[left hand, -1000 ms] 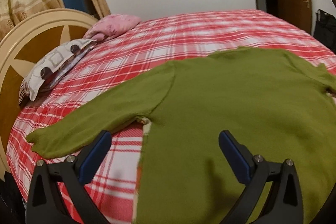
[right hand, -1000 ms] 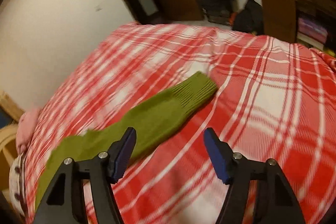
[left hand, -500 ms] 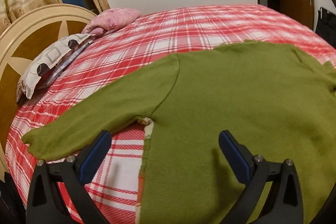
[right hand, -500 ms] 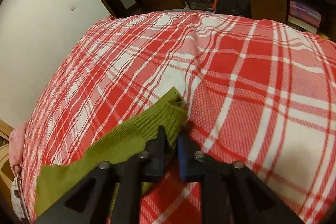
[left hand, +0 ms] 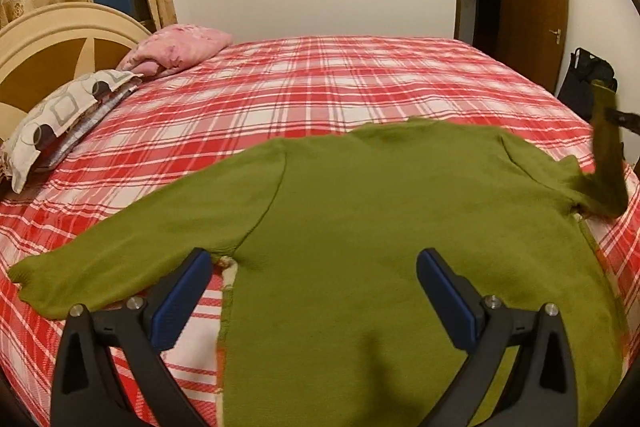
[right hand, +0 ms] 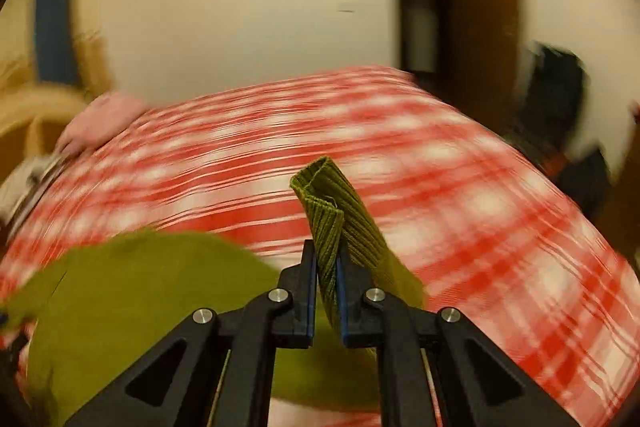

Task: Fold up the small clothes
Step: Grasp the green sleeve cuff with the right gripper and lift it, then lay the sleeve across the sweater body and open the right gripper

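An olive-green sweater [left hand: 380, 219] lies spread flat on the red plaid bed, its left sleeve [left hand: 120, 247] stretched out to the left. My left gripper [left hand: 314, 291] hovers open over the sweater's lower body with nothing between its blue pads. In the right wrist view my right gripper [right hand: 326, 267] is shut on the ribbed cuff [right hand: 332, 211] of the right sleeve, and the cuff sticks up past the fingertips. The left wrist view shows that sleeve [left hand: 606, 163] lifted off the bed at the far right, with a black fingertip [left hand: 624, 117] beside it. The right wrist view is blurred by motion.
Pillows [left hand: 64, 107] and a pink one [left hand: 180, 47] lie by the cream headboard [left hand: 52, 39] at the left. A brown door [left hand: 532, 7] and a dark bag [left hand: 588, 83] stand beyond the bed's right side. Plaid sheet [left hand: 320, 87] stretches behind the sweater.
My right gripper went from open over the sleeve to shut on its cuff, then lifted the sleeve off the bed and swung it toward the sweater's body. The left gripper rose slightly.
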The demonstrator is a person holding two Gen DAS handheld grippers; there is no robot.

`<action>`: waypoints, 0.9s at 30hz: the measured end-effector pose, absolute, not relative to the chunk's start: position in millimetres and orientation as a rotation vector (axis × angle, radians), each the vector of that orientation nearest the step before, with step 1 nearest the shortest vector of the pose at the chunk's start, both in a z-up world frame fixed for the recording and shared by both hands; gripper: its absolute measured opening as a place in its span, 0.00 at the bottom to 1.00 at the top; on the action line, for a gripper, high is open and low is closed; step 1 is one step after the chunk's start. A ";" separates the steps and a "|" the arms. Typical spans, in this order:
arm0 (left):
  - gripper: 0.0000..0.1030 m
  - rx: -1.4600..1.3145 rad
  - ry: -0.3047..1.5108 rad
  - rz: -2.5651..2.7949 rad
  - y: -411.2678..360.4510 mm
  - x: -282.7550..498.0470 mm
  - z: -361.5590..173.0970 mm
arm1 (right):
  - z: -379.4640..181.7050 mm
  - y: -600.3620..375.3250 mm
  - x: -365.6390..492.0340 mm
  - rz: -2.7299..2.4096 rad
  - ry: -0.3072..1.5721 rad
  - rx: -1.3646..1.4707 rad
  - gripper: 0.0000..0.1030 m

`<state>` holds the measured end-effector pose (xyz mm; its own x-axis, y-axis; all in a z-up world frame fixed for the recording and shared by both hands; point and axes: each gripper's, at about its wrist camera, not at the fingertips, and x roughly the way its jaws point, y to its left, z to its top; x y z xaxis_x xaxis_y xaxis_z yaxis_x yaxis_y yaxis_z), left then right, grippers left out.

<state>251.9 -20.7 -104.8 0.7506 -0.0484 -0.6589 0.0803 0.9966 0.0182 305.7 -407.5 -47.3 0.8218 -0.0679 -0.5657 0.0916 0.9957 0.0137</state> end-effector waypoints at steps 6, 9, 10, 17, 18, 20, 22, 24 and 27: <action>1.00 0.030 0.753 -0.141 -30.2 256.6 -108.5 | -93.6 -308.8 325.3 0.142 0.687 -0.050 0.08; 1.00 0.004 0.780 -0.173 -36.4 263.2 -109.2 | -119.8 -289.0 326.0 0.265 0.755 -0.010 0.33; 1.00 -0.006 0.790 -0.188 -40.0 265.4 -109.6 | -124.2 -287.5 322.7 0.298 0.776 0.002 0.70; 0.92 -0.058 0.866 -0.345 -98.8 285.5 -114.5 | -119.3 -337.2 266.0 0.231 0.635 0.006 0.77; 0.85 -0.063 0.886 -0.370 -111.1 291.0 -116.6 | -116.6 -349.7 257.9 0.160 0.584 -0.007 0.77; 0.75 -0.066 0.919 -0.401 -135.5 303.4 -122.2 | -115.0 -369.8 248.0 0.059 0.519 0.006 0.77; 0.66 -0.069 0.957 -0.432 -159.8 315.8 -128.3 | -116.2 -385.9 242.2 0.023 0.484 0.047 0.77; 0.60 -0.084 0.969 -0.444 -173.1 325.2 -131.4 | -120.2 -394.5 233.3 -0.010 0.438 0.066 0.77; 0.60 -0.125 1.001 -0.466 -192.1 340.7 -137.3 | -120.9 -399.4 233.6 -0.025 0.430 0.098 0.77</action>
<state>340.7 -192.1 -137.3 0.4510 -0.4324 -0.7808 0.3194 0.8951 -0.3112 233.6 -399.4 -120.9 0.9088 -0.0032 -0.4172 0.0446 0.9950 0.0896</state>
